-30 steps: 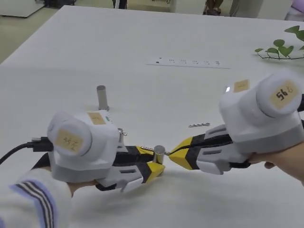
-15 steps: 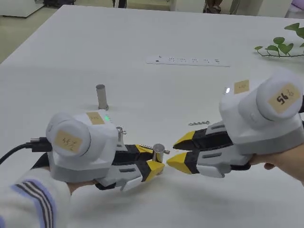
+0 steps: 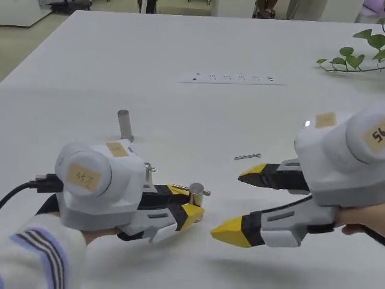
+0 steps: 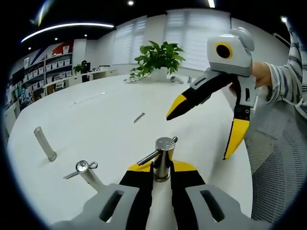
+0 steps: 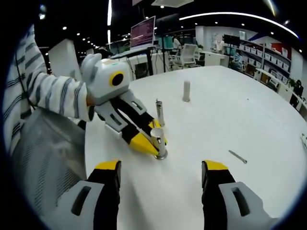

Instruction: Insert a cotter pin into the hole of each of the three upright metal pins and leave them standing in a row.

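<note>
left gripper clamped on pin | right gripper agape, empty | loose cotter ahead of right jaws — thin, slick, likely light; pinch its head

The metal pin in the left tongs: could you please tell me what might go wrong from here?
The left tongs clamp the metal pin low down; releasing unevenly could topple it.
Its cotter pin juts out sideways and might snag a jaw.
The loose cotter pin lies flat on the table, so the open right tongs might flick it away.
</note>
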A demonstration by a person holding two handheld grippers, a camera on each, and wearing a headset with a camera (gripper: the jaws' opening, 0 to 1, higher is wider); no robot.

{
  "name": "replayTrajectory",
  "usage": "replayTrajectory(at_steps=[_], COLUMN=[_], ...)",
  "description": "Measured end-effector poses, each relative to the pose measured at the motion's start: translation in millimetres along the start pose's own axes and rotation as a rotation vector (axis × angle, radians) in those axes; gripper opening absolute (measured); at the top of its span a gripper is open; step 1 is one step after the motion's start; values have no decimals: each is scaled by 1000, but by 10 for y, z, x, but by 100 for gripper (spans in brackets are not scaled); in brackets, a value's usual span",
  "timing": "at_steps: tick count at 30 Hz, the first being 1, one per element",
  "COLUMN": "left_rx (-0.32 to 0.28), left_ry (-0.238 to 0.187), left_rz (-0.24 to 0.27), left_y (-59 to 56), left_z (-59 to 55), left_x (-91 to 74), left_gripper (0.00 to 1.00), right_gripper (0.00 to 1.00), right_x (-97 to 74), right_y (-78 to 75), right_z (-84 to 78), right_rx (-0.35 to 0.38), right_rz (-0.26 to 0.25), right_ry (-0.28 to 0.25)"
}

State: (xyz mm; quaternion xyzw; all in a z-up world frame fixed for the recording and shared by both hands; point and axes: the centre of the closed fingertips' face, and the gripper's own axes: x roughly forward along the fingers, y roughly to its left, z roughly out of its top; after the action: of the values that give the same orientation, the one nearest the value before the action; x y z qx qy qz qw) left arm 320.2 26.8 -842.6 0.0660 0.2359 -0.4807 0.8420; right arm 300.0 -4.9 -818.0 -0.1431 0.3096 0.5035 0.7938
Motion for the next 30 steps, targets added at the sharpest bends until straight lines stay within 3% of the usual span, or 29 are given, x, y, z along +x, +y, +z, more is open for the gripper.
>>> replayTrajectory(at_steps=[6,12,18,24,30], left_rx=[19,32,43,38,20], left_ry=[21,28,42,55,43], left_rz=[5,14,27,45,81], left_y=[-11,-6,-2,6,37], left_z=[3,-3,-2,3,34], left_x=[-4,-8,-13,-14,-18], left_gripper=[11,11,11,11,10], right_gripper=[92,99,100,100,100], right_x=[-91,-140,-188,-246,-282], right_y=[-18,54,118,84,84], right_z=[-75,-102,-125,-125,-130], right_rx=[19,37,41,51,68], right_rz=[-40,-26,-7,-24,-28], right_ry=[25,17,12,-4,-18])
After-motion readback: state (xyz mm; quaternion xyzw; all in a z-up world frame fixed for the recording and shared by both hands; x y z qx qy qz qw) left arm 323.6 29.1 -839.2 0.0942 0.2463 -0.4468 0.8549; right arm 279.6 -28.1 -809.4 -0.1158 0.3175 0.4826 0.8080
